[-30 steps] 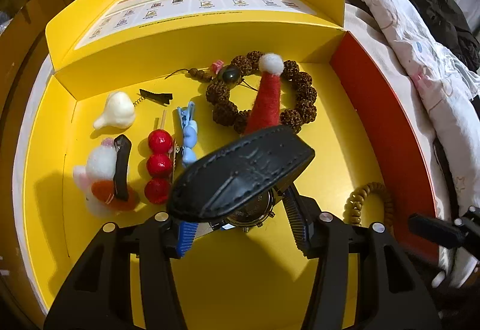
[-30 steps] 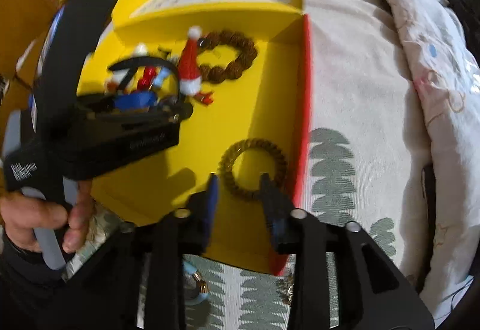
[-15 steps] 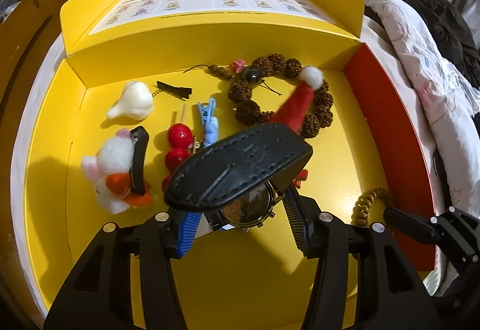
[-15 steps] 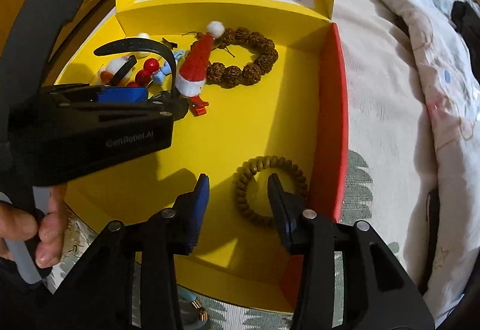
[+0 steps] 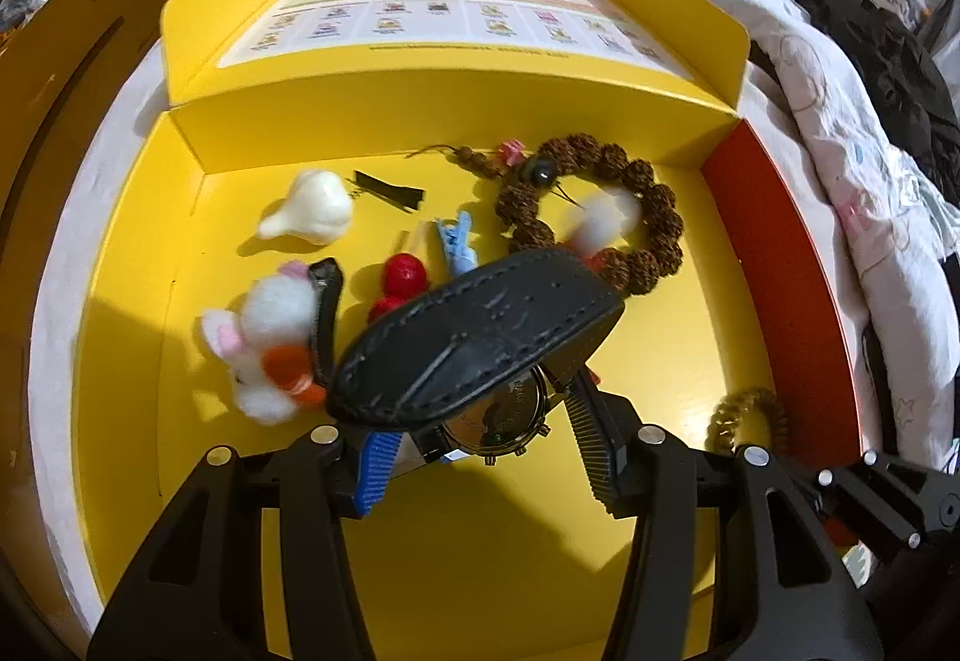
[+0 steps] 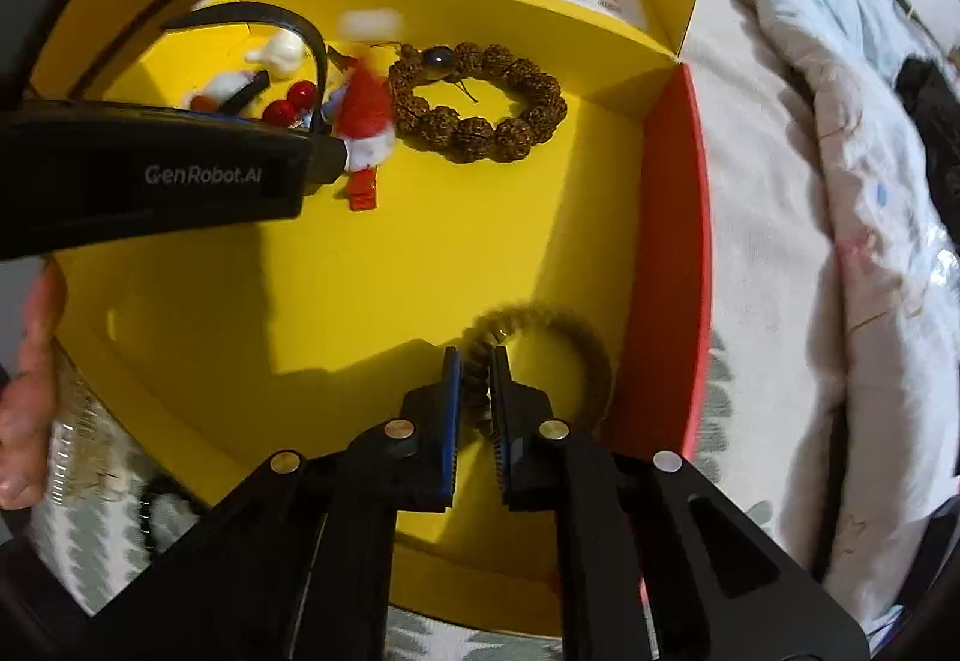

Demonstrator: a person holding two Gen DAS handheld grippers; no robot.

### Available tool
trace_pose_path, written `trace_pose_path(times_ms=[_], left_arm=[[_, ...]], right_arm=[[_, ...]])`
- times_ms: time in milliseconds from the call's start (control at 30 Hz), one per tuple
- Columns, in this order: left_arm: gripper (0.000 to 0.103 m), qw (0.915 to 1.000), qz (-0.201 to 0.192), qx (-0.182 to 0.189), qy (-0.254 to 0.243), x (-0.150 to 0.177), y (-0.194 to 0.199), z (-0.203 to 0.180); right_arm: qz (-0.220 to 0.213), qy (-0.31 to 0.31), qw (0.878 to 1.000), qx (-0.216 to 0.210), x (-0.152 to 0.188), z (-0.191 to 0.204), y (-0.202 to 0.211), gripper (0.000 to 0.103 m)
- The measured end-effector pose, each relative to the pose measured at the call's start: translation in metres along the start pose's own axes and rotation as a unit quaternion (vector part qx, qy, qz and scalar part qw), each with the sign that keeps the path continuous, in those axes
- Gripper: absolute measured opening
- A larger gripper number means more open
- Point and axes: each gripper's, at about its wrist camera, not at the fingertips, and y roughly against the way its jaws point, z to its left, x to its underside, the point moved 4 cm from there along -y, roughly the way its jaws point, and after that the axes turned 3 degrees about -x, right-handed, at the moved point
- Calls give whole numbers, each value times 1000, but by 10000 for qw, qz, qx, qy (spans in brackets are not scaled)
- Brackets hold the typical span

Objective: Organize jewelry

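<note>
My left gripper is shut on a wristwatch; its black leather strap arches over the fingers and the dial shows between them. It hangs above the open yellow box. In the right wrist view my right gripper points down into the box's near right corner. Its jaws are closing on the left side of a small brown bead bracelet, and the pads press on the beads. The same bracelet shows in the left wrist view at the lower right.
On the box floor lie a large knobbly seed bracelet, a Santa hat clip, red ball clip, blue clip, plush animal clip and white charm. The box's red wall borders rumpled bedding.
My right gripper sank into the box and shut on the small bead bracelet. The left gripper drifted a little with the watch still in it.
</note>
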Motion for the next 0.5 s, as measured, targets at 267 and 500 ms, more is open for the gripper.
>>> trace_pose_path(times_ms=[267,500], left_arm=[[52,10000,-16,16,93,2,6,12],[52,9997,-105,122,189,1,17,16]], right_arm=[[23,-18,10000,9,-2,2,-4,10],[-174,-156,9994,-235,-5,2,10,10]])
